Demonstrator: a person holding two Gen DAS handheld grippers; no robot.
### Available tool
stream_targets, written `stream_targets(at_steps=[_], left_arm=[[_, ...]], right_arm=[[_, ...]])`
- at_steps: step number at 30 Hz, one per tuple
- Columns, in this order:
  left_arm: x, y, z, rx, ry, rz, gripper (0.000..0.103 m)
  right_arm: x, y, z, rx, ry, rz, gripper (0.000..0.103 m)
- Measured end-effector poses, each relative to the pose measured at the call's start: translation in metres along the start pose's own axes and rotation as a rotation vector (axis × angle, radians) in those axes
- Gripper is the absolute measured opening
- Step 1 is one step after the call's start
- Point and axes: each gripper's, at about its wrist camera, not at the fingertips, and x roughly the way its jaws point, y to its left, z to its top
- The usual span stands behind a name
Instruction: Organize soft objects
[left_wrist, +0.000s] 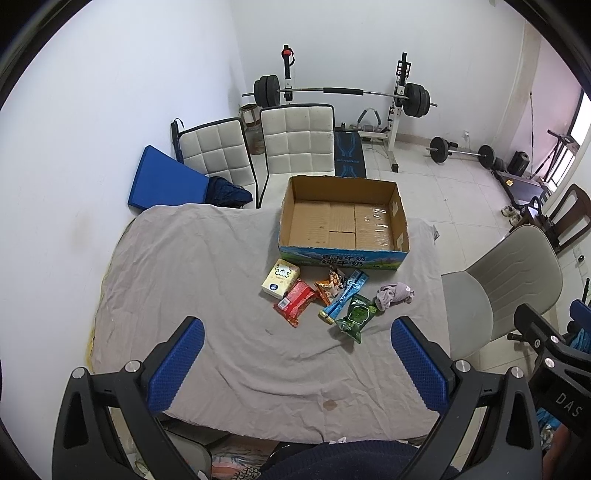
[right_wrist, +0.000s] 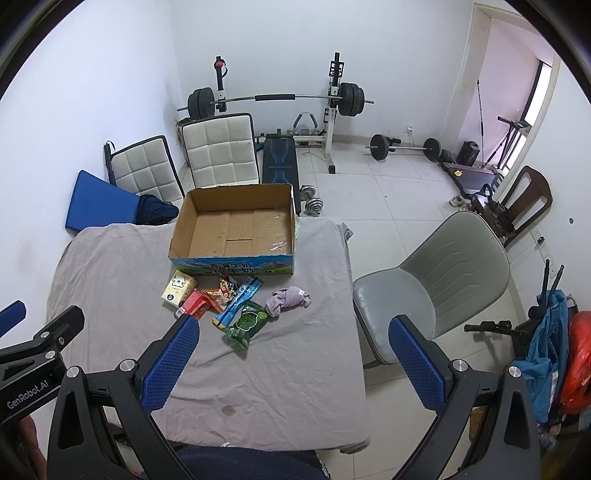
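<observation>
An open, empty cardboard box (left_wrist: 343, 221) (right_wrist: 236, 229) stands at the far side of a table with a grey cloth (left_wrist: 221, 295) (right_wrist: 295, 350). In front of it lie a yellow tissue pack (left_wrist: 280, 277) (right_wrist: 178, 287), a red packet (left_wrist: 296, 301) (right_wrist: 195, 303), an orange snack bag (left_wrist: 331, 283) (right_wrist: 222, 290), a long blue packet (left_wrist: 344, 297) (right_wrist: 239, 301), a green packet (left_wrist: 357, 316) (right_wrist: 246, 323) and a crumpled lilac cloth (left_wrist: 394, 294) (right_wrist: 289, 300). My left gripper (left_wrist: 297, 332) is open and empty, above the near table. My right gripper (right_wrist: 291, 332) is open and empty, over the table's right edge.
A grey chair (right_wrist: 436, 280) (left_wrist: 502, 288) stands right of the table. Two white padded chairs (left_wrist: 295, 140) and a blue cushion (left_wrist: 168, 181) are behind the table. A barbell rack (left_wrist: 343, 92) and weights sit by the far wall.
</observation>
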Motion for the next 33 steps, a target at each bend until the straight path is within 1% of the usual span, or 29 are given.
stream_targets(at_steps=[6, 14, 18, 20, 22, 25, 26, 28, 29, 31, 33], left_arm=[[0.002, -0.007, 0.004, 0.003, 0.000, -0.007, 0.103], [0.002, -0.006, 0.004, 0.005, 0.001, -0.008, 0.103], [0.003, -0.007, 0.001, 0.003, -0.005, -0.002, 0.103], [0.009, -0.004, 0.005, -0.002, -0.003, 0.012, 0.103], [0.022, 0.002, 0.010, -0.015, 0.007, 0.030, 0.103], [0.049, 0.012, 0.015, -0.032, 0.038, 0.064, 0.103], [0.060, 0.015, 0.017, -0.035, 0.053, 0.075, 0.103], [0.086, 0.022, 0.017, -0.041, 0.085, 0.097, 0.103], [0.103, 0.024, 0.016, -0.042, 0.111, 0.107, 0.103], [0.132, 0.033, 0.011, -0.044, 0.150, 0.121, 0.103], [0.167, 0.038, 0.005, -0.037, 0.197, 0.134, 0.103]], right_arm=[[0.003, 0.000, 0.000, 0.005, 0.006, 0.002, 0.103], [0.007, 0.001, 0.000, 0.006, 0.010, 0.005, 0.103], [0.018, 0.001, 0.000, 0.016, 0.023, 0.022, 0.103], [0.032, 0.001, 0.001, 0.027, 0.043, 0.039, 0.103], [0.053, 0.002, 0.003, 0.037, 0.080, 0.052, 0.103], [0.103, 0.002, 0.005, 0.067, 0.167, 0.092, 0.103], [0.125, 0.003, 0.004, 0.080, 0.198, 0.113, 0.103], [0.172, 0.007, 0.000, 0.110, 0.279, 0.118, 0.103], [0.202, 0.010, -0.004, 0.128, 0.323, 0.132, 0.103], [0.247, 0.015, -0.011, 0.151, 0.396, 0.133, 0.103], [0.299, 0.024, -0.021, 0.161, 0.472, 0.133, 0.103]])
